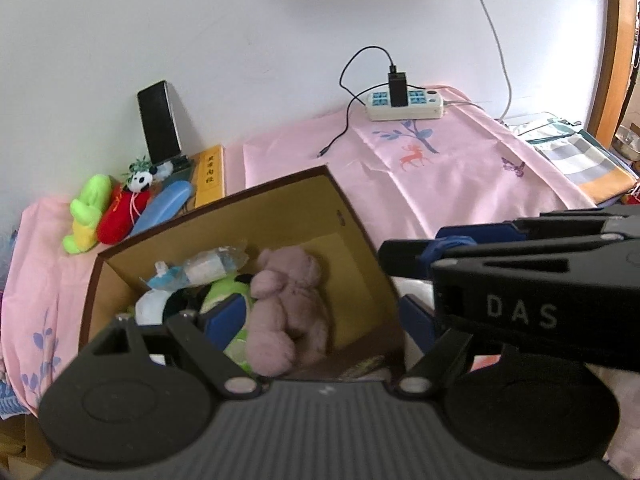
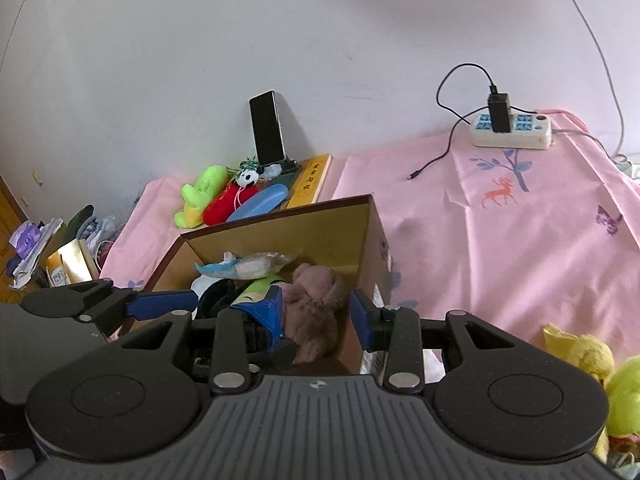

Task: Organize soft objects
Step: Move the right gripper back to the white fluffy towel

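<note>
Box [image 1: 352, 216] on the bed, pink bear [image 1: 284, 304] inside, long axis running toward the camera. Both tongs over the box, empty. Left tongs [image 1: 320, 316] wide, bear lies between the fingers untouched. Right tongs [image 2: 316, 312] open, nothing held. Yellow plush [image 2: 580, 352] lies nearest the right tongs, probably next.
</note>
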`<state>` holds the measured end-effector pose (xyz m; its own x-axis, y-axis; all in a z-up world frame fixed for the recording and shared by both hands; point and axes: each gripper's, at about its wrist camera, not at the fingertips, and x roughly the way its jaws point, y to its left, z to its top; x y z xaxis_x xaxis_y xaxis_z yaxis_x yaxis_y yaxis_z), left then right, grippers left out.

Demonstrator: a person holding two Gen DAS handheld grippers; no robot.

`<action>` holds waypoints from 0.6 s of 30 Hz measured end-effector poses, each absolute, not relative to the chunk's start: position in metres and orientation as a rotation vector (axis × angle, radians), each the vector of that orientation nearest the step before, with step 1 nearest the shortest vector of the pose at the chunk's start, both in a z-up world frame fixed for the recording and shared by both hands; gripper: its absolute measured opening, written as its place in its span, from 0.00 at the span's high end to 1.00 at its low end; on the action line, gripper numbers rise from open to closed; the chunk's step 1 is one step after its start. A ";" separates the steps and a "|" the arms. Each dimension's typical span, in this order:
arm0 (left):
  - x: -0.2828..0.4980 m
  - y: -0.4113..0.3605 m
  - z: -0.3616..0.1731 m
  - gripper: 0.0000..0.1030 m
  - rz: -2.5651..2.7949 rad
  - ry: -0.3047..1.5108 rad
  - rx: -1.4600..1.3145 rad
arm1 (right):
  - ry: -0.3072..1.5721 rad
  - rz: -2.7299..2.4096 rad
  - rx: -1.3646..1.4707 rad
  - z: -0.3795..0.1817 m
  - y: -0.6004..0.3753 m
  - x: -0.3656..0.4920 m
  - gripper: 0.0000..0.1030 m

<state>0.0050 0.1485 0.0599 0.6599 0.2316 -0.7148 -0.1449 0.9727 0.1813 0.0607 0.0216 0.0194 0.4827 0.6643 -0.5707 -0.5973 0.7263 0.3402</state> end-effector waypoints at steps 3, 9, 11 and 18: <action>-0.001 0.137 0.061 0.20 0.210 0.818 0.115 | 0.745 0.771 0.103 0.018 0.011 0.059 0.80; -0.014 0.117 0.046 0.20 0.191 0.831 0.099 | 0.775 0.761 0.111 0.005 -0.012 0.057 0.80; -0.016 0.112 0.038 0.20 0.185 0.840 0.088 | 0.800 0.750 0.113 -0.004 -0.019 0.057 0.80; -0.018 0.098 0.007 0.18 0.148 0.857 0.057 | 0.888 0.730 0.131 -0.031 -0.038 0.061 0.80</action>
<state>-0.0184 0.0975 0.0069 0.6455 0.1529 -0.7483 -0.1069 0.9882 0.1096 0.0612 -0.0376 -0.0313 0.4094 0.6297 -0.6602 -0.5256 0.7542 0.3935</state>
